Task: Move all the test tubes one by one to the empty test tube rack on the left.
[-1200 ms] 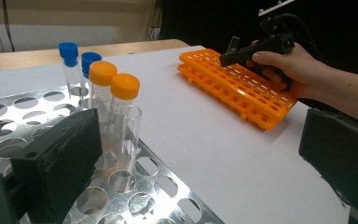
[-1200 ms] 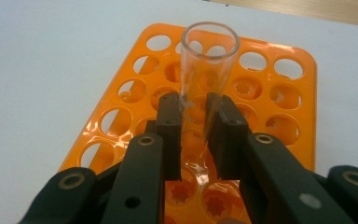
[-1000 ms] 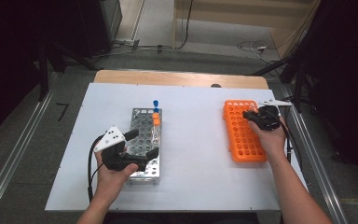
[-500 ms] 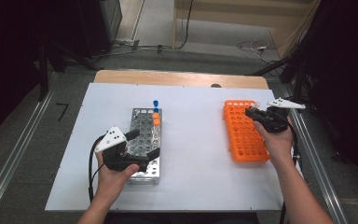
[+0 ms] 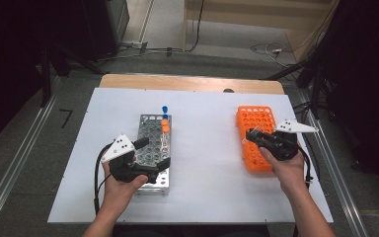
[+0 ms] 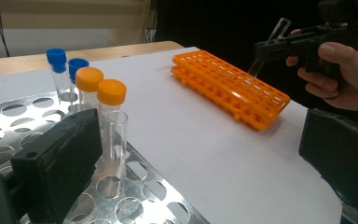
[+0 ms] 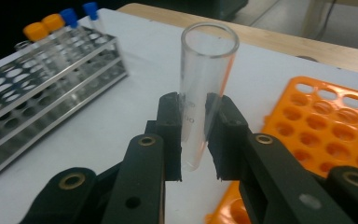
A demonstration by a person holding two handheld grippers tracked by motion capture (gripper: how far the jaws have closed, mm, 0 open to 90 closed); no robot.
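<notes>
My right gripper is shut on a clear, uncapped tube, held upright above the left edge of the orange rack. In the high view that gripper hovers over the orange rack near its middle. My left gripper rests open over the near end of the metal rack, its jaws spread wide. From the left gripper view, an uncapped clear tube stands in the metal rack beside one jaw. Behind it are two orange-capped tubes and two blue-capped tubes.
Both racks lie on a white tabletop with a wooden strip along its far edge. Open white surface separates the racks. Metal rails and cables run on the floor around the table.
The right gripper, still holding the clear tube, has moved from the far part of the orange rack toward the person and risen a little. The left gripper has stayed put.
</notes>
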